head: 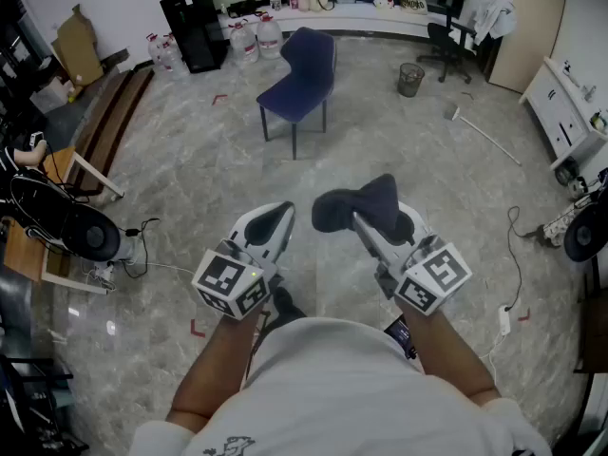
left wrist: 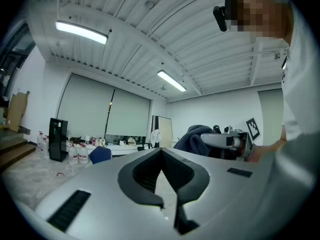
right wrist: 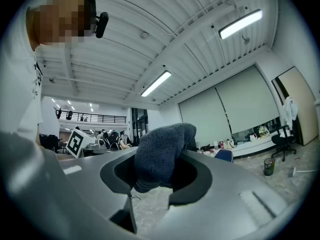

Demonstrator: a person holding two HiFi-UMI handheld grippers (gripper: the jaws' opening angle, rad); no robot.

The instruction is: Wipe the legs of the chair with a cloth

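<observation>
Closest in the head view is the person's white shirt (head: 332, 388), with bare forearms reaching to the two grippers held side by side over the floor. The left gripper (head: 275, 224) is clenched, its tips meeting with nothing between them; its own view shows only a thin slit of floor behind the joined pads. The right gripper (head: 366, 228) is clamped on the cloth (head: 378, 198), a dark blue-grey knitted rag that bunches over the jaw tips and droops between them in the right gripper view (right wrist: 162, 154).

Beneath them is the floor (head: 190, 169), glossy grey marbled tile that reflects the ceiling lights, with small red tape corners (head: 197, 329) stuck on it. A white cable and power strip (head: 505, 319) lie to the right. On the left stands a round black thing (head: 90, 236), perhaps a fan, though the edge of the view is too warped to be sure.

Further out, well apart from both grippers, the blue chair (head: 304, 76) stands upright on its dark legs, untouched. Beyond it are a small waste bin (head: 410, 78), a black office chair (head: 446, 44), large water bottles (head: 256, 38), a black cabinet (head: 195, 25) and a long white counter (head: 361, 12) against the far wall. Overhead, the left gripper view shows a white ribbed ceiling with strip lights (left wrist: 81, 32).
</observation>
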